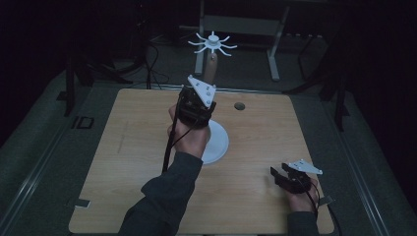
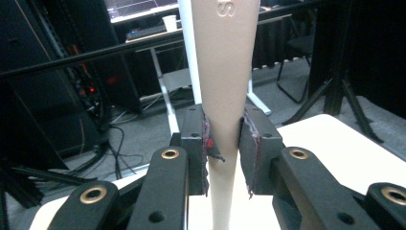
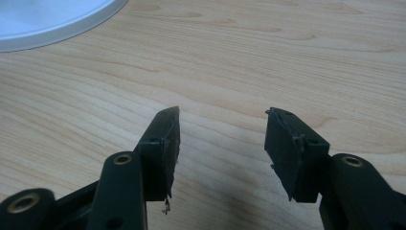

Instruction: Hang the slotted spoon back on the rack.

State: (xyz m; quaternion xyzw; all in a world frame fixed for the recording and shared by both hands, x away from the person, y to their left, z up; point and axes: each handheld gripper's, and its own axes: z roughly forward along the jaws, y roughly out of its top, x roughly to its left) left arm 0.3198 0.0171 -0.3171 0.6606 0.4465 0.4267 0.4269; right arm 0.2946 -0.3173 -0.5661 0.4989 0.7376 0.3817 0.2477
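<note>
A white stand rises from a round base point(image 1: 219, 142) on the wooden table point(image 1: 123, 162), and its top point(image 1: 212, 43) spreads into several curved hooks. My left gripper point(image 1: 199, 98) is raised in front of the stand's post point(image 2: 188, 52). It is shut on a beige tapered piece point(image 2: 225, 72) that points upward, wider above the jaws and narrow below them. The tip of the beige piece point(image 1: 211, 66) reaches just under the hooks. My right gripper point(image 1: 287, 177) rests low at the table's front right. In the right gripper view, the right gripper point(image 3: 222, 139) is open over bare wood, with the round base point(image 3: 48, 19) at upper left.
A small dark hole point(image 1: 239, 105) is in the table top, right of the stand. Beyond the far edge are a white-legged desk point(image 1: 241, 24), cables point(image 2: 115, 143) on the floor and dark tripod legs point(image 2: 344, 96). A person's sleeve point(image 1: 167, 196) crosses the table's front middle.
</note>
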